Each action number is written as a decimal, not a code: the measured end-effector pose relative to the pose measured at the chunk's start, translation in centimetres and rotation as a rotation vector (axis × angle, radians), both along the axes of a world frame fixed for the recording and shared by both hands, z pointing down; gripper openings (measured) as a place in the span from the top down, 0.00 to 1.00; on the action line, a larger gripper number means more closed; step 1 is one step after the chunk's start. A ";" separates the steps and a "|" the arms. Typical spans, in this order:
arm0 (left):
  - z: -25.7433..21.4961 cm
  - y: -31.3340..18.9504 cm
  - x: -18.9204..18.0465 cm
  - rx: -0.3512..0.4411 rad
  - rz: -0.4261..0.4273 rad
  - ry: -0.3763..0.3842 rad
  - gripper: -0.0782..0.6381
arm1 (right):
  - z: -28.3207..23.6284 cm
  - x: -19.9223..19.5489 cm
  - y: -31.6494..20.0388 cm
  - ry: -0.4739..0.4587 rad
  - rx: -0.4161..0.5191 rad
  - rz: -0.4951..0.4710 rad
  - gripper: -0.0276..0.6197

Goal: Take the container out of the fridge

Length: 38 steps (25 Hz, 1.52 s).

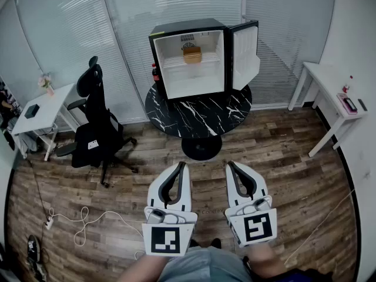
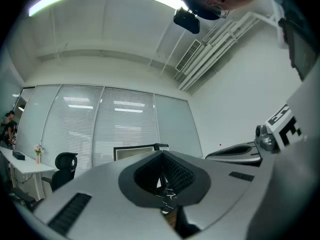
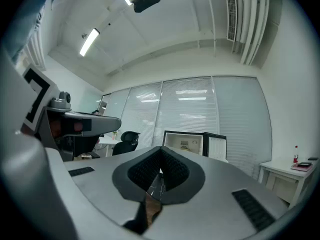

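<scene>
A black mini fridge [image 1: 194, 57] stands on a round black marble table [image 1: 200, 113], its door [image 1: 245, 54] swung open to the right. A tan container [image 1: 192, 54] sits on the upper shelf inside. Both grippers hover low over the wooden floor, well short of the table. My left gripper [image 1: 182, 165] and my right gripper [image 1: 230, 165] are shut with nothing between the jaws. In the right gripper view the open fridge [image 3: 194, 143] shows far beyond the shut right gripper [image 3: 161, 150]. In the left gripper view only the fridge's top edge [image 2: 134, 150] peeks above the shut left gripper [image 2: 161, 155].
A black office chair [image 1: 97, 119] stands left of the table. White desks sit at the far left [image 1: 41, 107] and far right [image 1: 329, 93]. A red bottle [image 1: 155, 74] stands beside the fridge. A white cable [image 1: 82, 219] lies on the floor. Blinds cover the glass wall behind.
</scene>
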<state>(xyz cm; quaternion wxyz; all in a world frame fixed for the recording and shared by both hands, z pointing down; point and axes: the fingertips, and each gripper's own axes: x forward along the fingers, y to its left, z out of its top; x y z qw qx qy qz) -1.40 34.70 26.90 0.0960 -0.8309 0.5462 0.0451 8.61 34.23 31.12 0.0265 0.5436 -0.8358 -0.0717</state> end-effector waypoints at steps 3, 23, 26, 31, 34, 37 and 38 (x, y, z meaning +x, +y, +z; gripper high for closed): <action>0.5 0.1 0.6 -0.004 -0.005 0.008 0.87 | 0.2 0.7 0.1 -0.004 0.007 0.000 0.94; 4.9 -2.0 4.2 -0.113 -0.074 -0.045 0.87 | 3.0 7.3 -3.1 -0.025 -0.050 -0.004 0.94; 5.5 -3.5 3.3 -0.116 -0.086 -0.048 0.87 | 3.8 7.1 -4.7 -0.015 -0.070 -0.005 0.94; 6.1 -7.1 2.3 -0.119 -0.094 -0.012 0.87 | 4.5 5.9 -8.0 0.003 -0.086 -0.022 0.94; 6.0 -10.6 1.5 -0.114 -0.094 -0.014 0.87 | 4.5 5.0 -11.5 0.005 -0.083 -0.028 0.94; 5.9 -14.5 0.1 -0.107 -0.095 0.000 0.87 | 4.5 3.4 -15.3 0.008 -0.076 -0.030 0.94; 5.8 -15.7 -0.5 -0.107 -0.097 0.005 0.87 | 4.5 2.9 -16.6 0.009 -0.075 -0.032 0.94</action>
